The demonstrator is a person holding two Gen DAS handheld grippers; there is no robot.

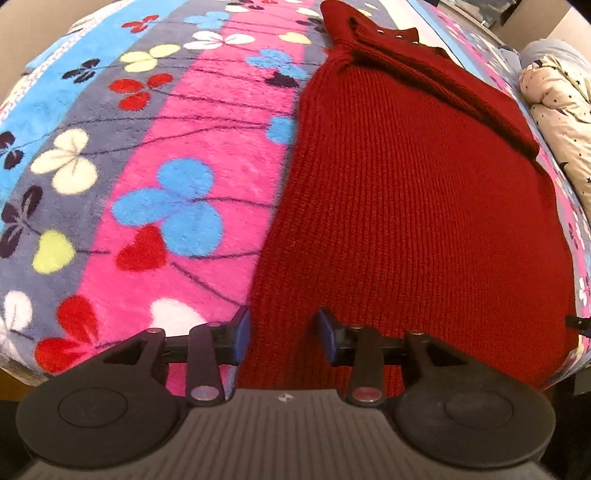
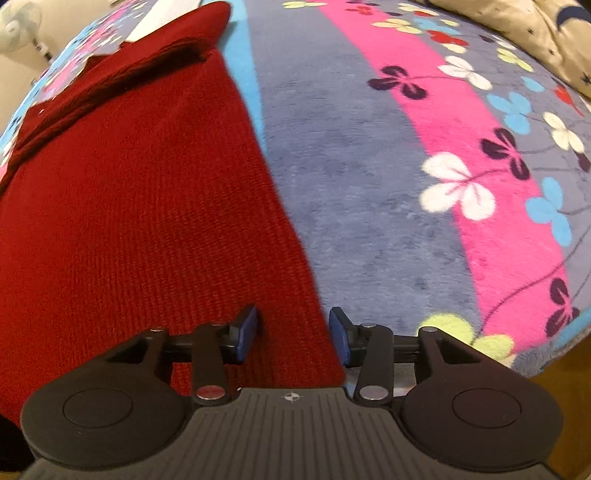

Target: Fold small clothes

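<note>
A dark red knit sweater [image 1: 406, 203] lies flat on a floral fleece blanket [image 1: 184, 147], with a sleeve [image 1: 424, 77] folded across its far end. My left gripper [image 1: 284, 332] is low over the near left corner of the hem. Its blue pads [image 1: 242, 332] stand apart, straddling the sweater's left edge without pinching it. In the right wrist view the same sweater [image 2: 147, 203] fills the left side. My right gripper [image 2: 293, 332] is open over the near right corner, and the sweater's right edge runs between its pads [image 2: 340, 334].
A beige star-print quilt [image 1: 554, 96] is bunched along the bed's right side, and the quilt [image 2: 546, 26] also shows at the top right of the right wrist view. A white fan [image 2: 18, 22] stands beyond the bed. The blanket's near edge [image 2: 535, 365] drops off right of the right gripper.
</note>
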